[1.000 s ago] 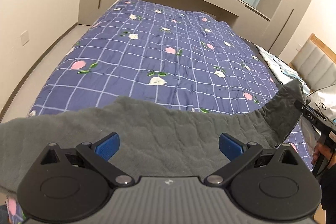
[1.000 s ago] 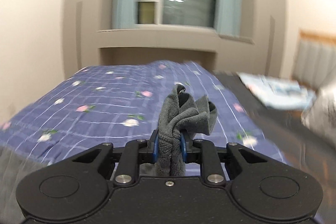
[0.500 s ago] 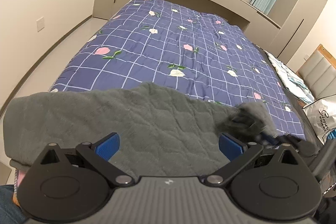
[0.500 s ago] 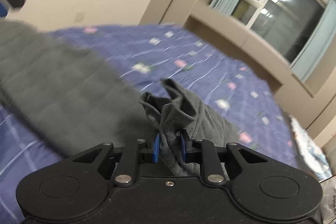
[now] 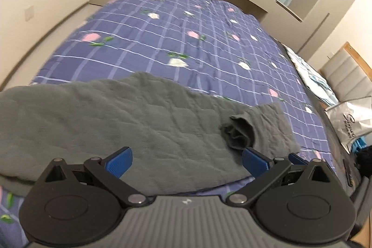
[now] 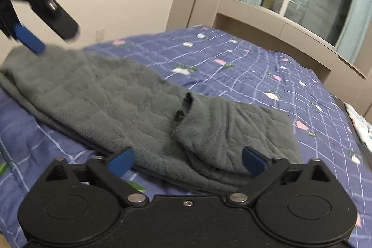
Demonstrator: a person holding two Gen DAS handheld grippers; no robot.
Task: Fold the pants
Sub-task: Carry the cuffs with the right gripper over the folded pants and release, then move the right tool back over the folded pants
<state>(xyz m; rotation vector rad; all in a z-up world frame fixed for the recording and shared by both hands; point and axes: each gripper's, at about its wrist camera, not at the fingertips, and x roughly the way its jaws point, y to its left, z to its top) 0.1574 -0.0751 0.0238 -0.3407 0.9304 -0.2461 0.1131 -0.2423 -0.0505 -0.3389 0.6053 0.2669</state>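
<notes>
The grey fleece pants [image 5: 121,117] lie folded lengthwise across the near edge of the bed. The same pants [image 6: 111,99] show in the right wrist view, with the cuff end [image 6: 232,129] laid back on top. My left gripper [image 5: 187,160] is open and empty just above the pants. My right gripper [image 6: 187,160] is open and empty over the cuff end. The left gripper's blue fingertip [image 6: 30,40] shows at the top left of the right wrist view, above the far end of the pants.
The bed has a blue checked floral quilt [image 5: 190,38]. A silver bag [image 5: 351,120] and a padded headboard [image 5: 344,76] are at the right. A window ledge [image 6: 279,27] runs behind the bed. The floor [image 5: 46,43] lies to the left.
My right gripper has swung left, laid the cuff end onto the pants and opened. The pants now lie flat on the bed. My left gripper stayed open.
</notes>
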